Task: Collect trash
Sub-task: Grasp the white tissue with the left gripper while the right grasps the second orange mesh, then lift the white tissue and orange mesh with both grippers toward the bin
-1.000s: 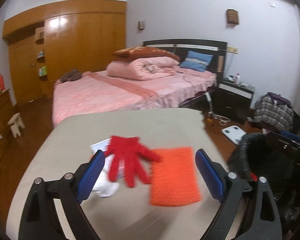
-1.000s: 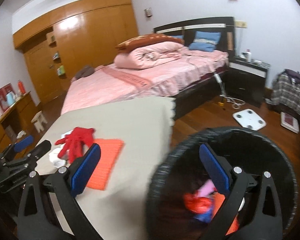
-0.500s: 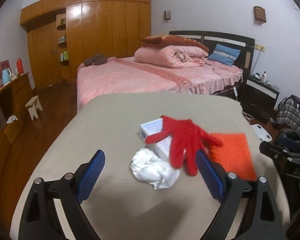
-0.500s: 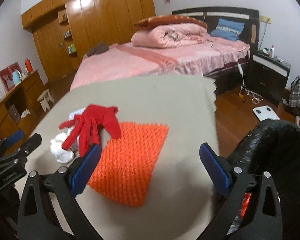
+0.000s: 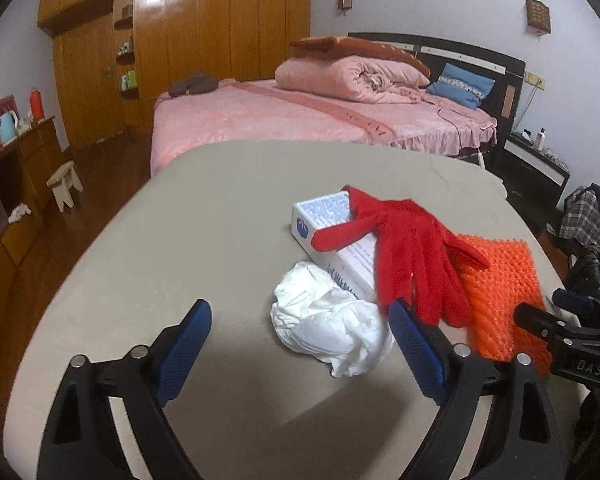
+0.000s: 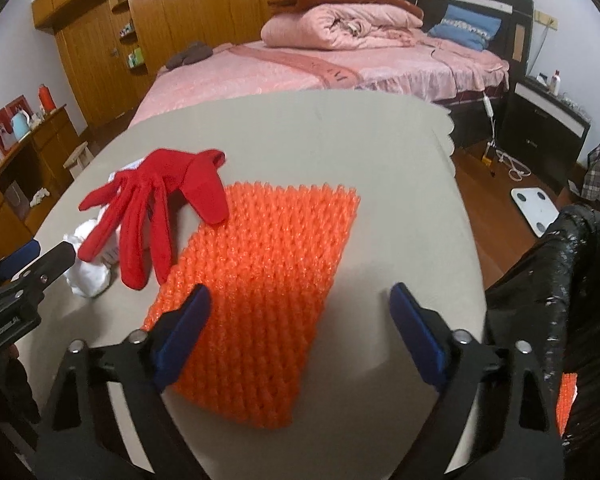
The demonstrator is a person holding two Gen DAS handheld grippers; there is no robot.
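Near the table's right edge: red glove over white box | left gripper wide open, empty, by crumpled tissue | right gripper wide open, empty, over orange mesh

A plain beige tabletop fills the middle of the frame. On it, a solid red glove lies beside a bright orange mesh mat with a bumpy knit-like pattern. The box is white with blue print, and the crumpled wad of paper is white. At right, the bin liner is glossy black. Both sets of jaws carry blue ribbed pads on black frames. The bed at the top is pink.
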